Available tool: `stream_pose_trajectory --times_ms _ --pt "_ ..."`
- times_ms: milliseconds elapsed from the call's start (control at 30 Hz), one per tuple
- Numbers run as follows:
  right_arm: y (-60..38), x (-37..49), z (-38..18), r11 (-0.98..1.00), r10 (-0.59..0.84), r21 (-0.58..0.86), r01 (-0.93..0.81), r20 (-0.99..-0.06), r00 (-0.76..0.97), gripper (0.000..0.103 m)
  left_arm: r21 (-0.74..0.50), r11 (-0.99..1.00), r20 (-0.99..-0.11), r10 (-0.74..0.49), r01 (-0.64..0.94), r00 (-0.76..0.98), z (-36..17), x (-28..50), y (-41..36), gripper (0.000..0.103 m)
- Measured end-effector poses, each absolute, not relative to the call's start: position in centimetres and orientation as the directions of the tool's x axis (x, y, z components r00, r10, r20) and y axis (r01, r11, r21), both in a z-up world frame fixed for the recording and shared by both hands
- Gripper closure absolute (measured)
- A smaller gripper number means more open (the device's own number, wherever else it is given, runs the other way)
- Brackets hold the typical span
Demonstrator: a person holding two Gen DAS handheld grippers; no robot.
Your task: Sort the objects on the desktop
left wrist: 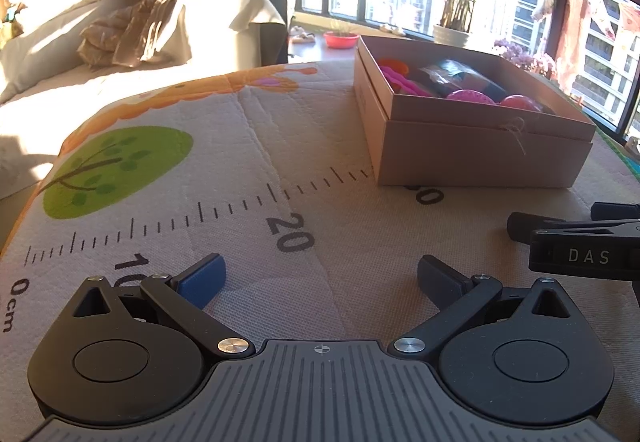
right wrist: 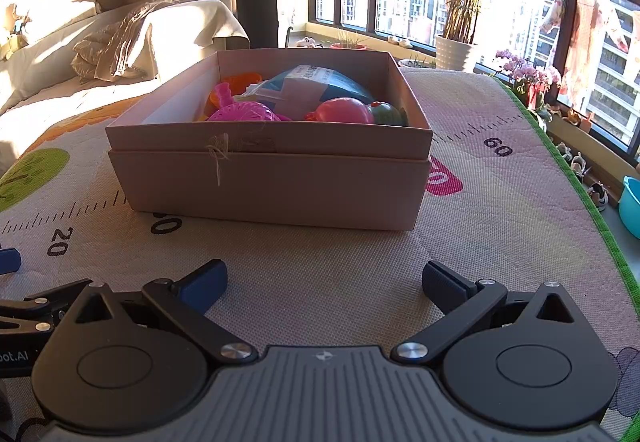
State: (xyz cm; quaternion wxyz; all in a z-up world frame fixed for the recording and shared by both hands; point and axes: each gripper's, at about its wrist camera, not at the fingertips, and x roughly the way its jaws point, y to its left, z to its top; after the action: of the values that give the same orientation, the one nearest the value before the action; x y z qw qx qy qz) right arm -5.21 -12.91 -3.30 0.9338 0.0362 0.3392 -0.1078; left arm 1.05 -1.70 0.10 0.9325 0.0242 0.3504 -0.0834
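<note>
A printed play mat (right wrist: pixel 340 254) with a ruler scale covers the tabletop, and on it stands an open cardboard box (right wrist: pixel 272 186), set into its own lid. Inside the box lie a blue packet (right wrist: pixel 320 80) at the back, a pink perforated ball (right wrist: pixel 244 112) at the front left, a pink round toy (right wrist: pixel 346 110) to its right, and a green toy (right wrist: pixel 386 113) against the right wall. Just short of the box, the left gripper (left wrist: pixel 320 280) and the right gripper (right wrist: pixel 324 286) hover over the mat, both spread wide and empty
</note>
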Motion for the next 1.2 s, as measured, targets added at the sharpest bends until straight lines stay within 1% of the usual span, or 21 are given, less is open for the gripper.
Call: stream_pose_trajectory --times_ms 400,1200 --pt "-12.91 -5.21 -3.31 0.974 -0.177 -0.006 0.226 -0.641 0.747 0.000 -0.038 0.984 -0.651 -0.156 0.174 0.742 0.13 1.03 -1.19 0.000" --pt "-12.91 -5.19 -3.31 0.974 -0.177 -0.006 0.226 -0.641 0.747 0.000 -0.035 0.984 -0.651 -0.155 0.174 0.743 0.07 1.08 -1.15 0.000"
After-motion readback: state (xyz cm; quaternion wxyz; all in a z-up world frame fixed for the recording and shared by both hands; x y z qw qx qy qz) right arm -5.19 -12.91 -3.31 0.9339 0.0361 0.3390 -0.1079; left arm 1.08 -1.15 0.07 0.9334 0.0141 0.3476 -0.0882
